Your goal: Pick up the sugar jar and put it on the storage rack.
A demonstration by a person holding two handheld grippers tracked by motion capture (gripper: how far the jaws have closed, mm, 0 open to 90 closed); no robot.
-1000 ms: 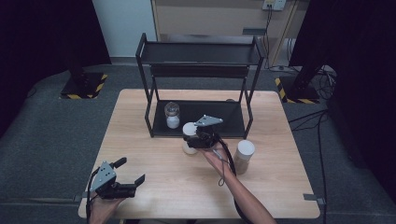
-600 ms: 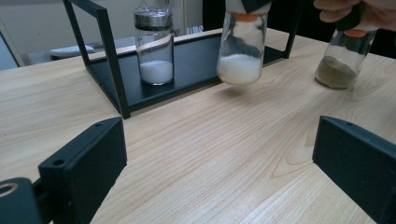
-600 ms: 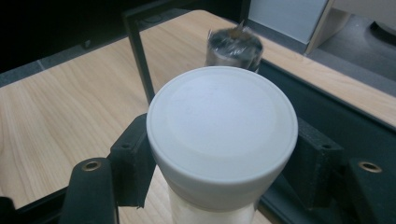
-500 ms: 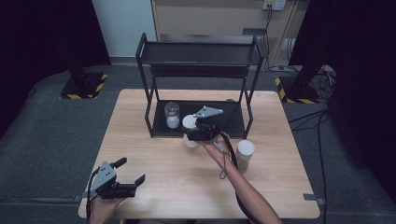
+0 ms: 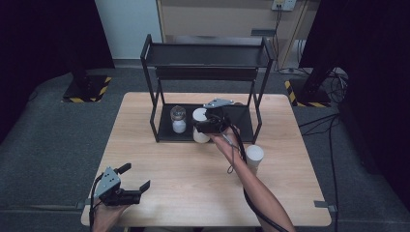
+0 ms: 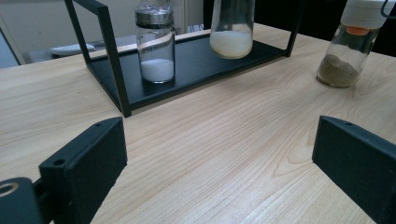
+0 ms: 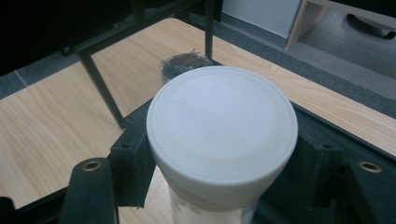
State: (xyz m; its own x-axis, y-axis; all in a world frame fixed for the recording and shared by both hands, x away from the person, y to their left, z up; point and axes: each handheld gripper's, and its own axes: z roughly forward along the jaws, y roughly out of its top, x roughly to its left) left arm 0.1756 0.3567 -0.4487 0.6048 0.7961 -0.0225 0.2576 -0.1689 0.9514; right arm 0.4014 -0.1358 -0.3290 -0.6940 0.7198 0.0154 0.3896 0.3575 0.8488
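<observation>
White-capped jar (image 5: 199, 124): sitting at the front edge of the black rack (image 5: 208, 53), over its lower tray, white powder inside. Right gripper (image 5: 207, 125): its fingers are pinching this jar just under the cap. Salt shaker (image 5: 178, 119): standing on the lower tray, just beside the held jar. Second white-capped jar (image 5: 254, 158): standing on the worktop (image 5: 193, 188), apart from the rack, brownish powder inside. Left gripper (image 5: 126, 192): resting low at the worktop's near corner, fingers spread wide, holding nothing.
</observation>
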